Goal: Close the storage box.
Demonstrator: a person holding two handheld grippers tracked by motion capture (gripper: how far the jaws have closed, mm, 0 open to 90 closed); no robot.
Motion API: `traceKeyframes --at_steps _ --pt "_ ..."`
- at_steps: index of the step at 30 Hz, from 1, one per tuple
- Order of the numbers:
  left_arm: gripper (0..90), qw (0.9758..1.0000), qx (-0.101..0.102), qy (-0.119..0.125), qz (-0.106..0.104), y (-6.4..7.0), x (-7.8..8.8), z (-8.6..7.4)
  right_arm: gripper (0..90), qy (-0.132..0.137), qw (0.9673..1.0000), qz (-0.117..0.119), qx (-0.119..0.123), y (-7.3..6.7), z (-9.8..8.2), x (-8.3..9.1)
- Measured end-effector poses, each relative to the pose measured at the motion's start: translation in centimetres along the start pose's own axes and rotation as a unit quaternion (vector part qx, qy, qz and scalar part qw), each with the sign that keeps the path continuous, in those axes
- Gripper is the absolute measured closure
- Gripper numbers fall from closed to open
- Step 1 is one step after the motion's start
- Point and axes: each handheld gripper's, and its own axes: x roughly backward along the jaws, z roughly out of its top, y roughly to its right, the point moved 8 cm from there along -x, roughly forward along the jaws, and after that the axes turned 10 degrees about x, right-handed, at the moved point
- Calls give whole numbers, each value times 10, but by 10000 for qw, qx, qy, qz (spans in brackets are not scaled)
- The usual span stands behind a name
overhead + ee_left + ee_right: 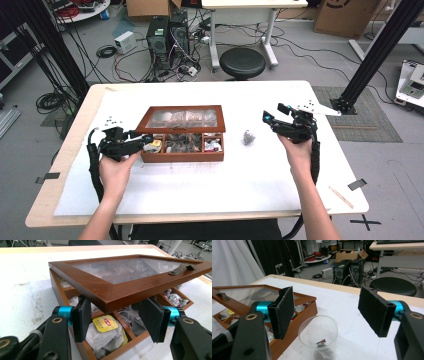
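Lid [120,287] of tea box [181,150], mid-worktop, half raised, corner between released left tool [117,317] pads. Lift gently from beneath, avoiding tea bag [105,323]. Right tool [332,312] spread wide above plastic cup [319,333], grasping nothing.

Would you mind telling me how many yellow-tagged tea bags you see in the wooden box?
1: a yellow-tagged tea bag lies in the wooden box's near corner compartment. The half-raised lid may hide others.

You see a reddish-brown wooden box [110,293], a yellow-tagged white tea bag [105,327], a clear cup [319,333], and black jaw pads on teal mounts.
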Motion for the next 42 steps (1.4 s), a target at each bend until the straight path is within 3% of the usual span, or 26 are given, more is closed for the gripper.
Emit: traceKeyframes --at_steps 19,42 --pt "433 9991 -335 -155 190 -6 -4 -32 298 -7 10000 -2 -13 0 -2 -1" --pt "423 9969 -540 -382 416 -8 -3 -46 298 -4 10000 -12 -24 1 -2 1"
